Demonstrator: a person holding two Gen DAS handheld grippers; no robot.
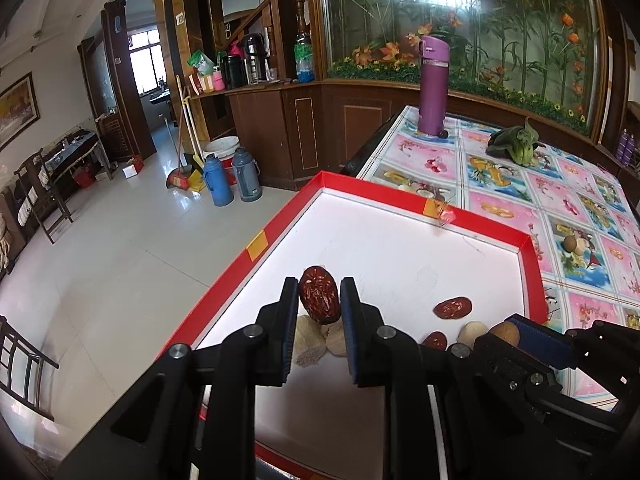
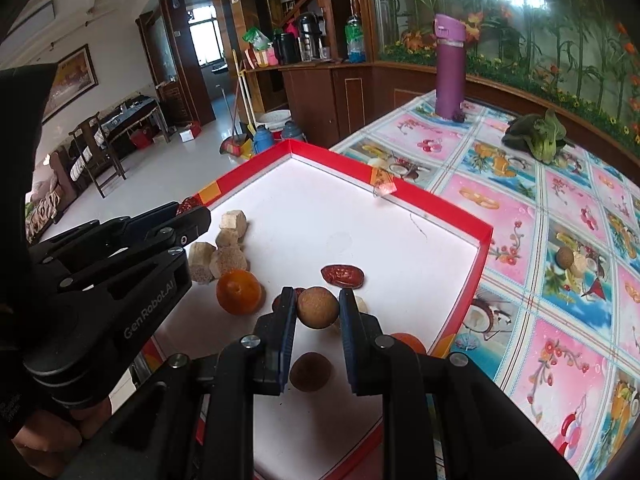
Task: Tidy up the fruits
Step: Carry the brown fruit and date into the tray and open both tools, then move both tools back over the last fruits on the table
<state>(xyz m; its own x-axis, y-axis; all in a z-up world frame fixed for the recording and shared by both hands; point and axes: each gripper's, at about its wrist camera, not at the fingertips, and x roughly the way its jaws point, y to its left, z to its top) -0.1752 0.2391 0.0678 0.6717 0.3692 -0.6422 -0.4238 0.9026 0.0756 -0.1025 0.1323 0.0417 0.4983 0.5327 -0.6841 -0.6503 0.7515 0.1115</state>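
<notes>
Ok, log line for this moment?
left claw: shut on red date | right claw: shut on longan | both over red tray

A home: tiled floor [image 1: 120, 248], thermos flasks [image 1: 218, 180], wooden staircase [image 1: 256, 16].

The left gripper [image 1: 319, 300] clamps a wrinkled red date [image 1: 319, 299] over the red-rimmed tray [image 1: 224, 280]. Right of it, the right gripper [image 1: 516, 334] holds a longan [image 1: 505, 332].

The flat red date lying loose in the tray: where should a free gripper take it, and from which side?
Come from above the red date, fingers straddling its narrow width at mid-length. It lies flat on the tray floor with its long axis running sideways, so the ends likely offer less grip than the middle.
</notes>
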